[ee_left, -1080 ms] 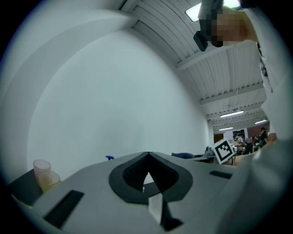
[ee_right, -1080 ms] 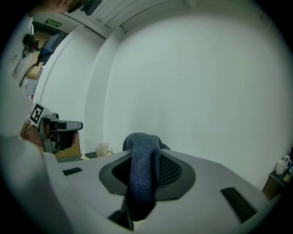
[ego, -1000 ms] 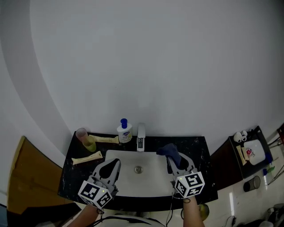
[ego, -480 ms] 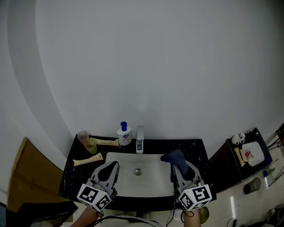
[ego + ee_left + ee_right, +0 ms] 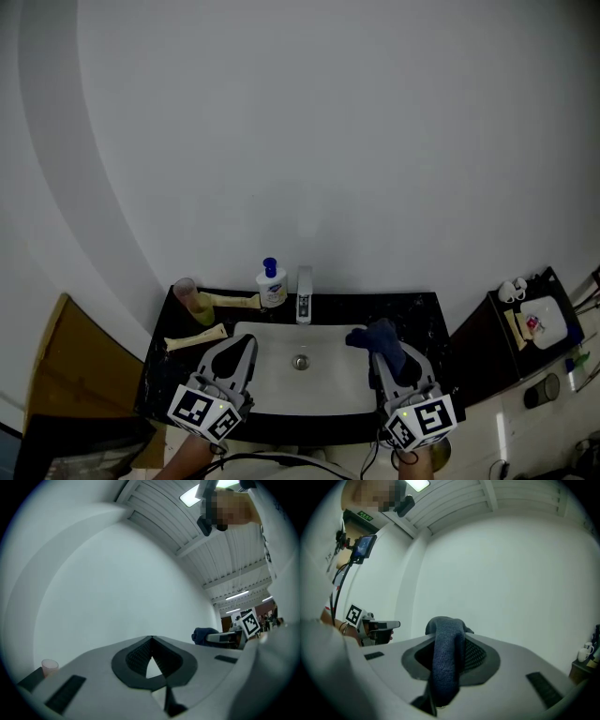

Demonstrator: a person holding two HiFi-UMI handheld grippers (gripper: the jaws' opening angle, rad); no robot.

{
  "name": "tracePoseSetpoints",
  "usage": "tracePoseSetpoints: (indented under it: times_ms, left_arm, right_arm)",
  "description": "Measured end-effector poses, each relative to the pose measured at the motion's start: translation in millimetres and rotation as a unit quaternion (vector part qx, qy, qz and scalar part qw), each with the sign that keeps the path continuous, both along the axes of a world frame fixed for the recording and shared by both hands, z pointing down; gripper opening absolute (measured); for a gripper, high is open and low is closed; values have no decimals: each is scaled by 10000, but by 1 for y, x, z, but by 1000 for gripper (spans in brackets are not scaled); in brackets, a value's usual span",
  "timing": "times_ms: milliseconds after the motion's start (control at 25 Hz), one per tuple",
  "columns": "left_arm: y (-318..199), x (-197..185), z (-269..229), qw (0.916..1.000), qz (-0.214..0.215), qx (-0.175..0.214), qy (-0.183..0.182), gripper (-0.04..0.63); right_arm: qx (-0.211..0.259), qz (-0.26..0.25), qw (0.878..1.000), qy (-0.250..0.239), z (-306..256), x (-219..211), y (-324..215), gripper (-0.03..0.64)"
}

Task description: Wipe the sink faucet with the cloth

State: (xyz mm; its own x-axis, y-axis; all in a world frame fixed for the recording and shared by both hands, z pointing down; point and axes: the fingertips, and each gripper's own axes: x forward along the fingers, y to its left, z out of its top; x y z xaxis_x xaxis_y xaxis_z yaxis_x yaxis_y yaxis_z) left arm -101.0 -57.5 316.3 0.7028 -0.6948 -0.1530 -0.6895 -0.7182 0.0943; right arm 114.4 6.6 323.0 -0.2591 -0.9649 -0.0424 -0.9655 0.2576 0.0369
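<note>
**Black surface point(image 5: 427, 314) below a plain white wall, white sink point(image 5: 267, 389) set into it: cloth drawn back from the faucet.**

My right gripper point(image 5: 382, 360) has its jaws clamped on the dark blue cloth point(image 5: 446, 654), and a fold of it stands up past the tips. A second ago the cloth was closer to the right side of the faucet point(image 5: 304, 304). It now hangs further right of the faucet and nearer to me, over the sink's right edge and clear of the faucet. My left gripper point(image 5: 151, 645) is left of the faucet at the sink's near corner, jaws together on nothing, and has not moved relative to the faucet. I judge that no wiping contact exists at present. The cloth must go back toward the faucet, forward and to the left, before a stroke can start.
</note>
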Motion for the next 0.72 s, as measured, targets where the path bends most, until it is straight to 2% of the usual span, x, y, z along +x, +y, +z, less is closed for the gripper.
tracePoseSetpoints:
  times_ms: [720]
  left_arm:
    - [2, 6, -7, 10000, -42, 10, -1, -2]
  right_arm:
    - [55, -218, 9996, 177, -5, -11, -7, 97]
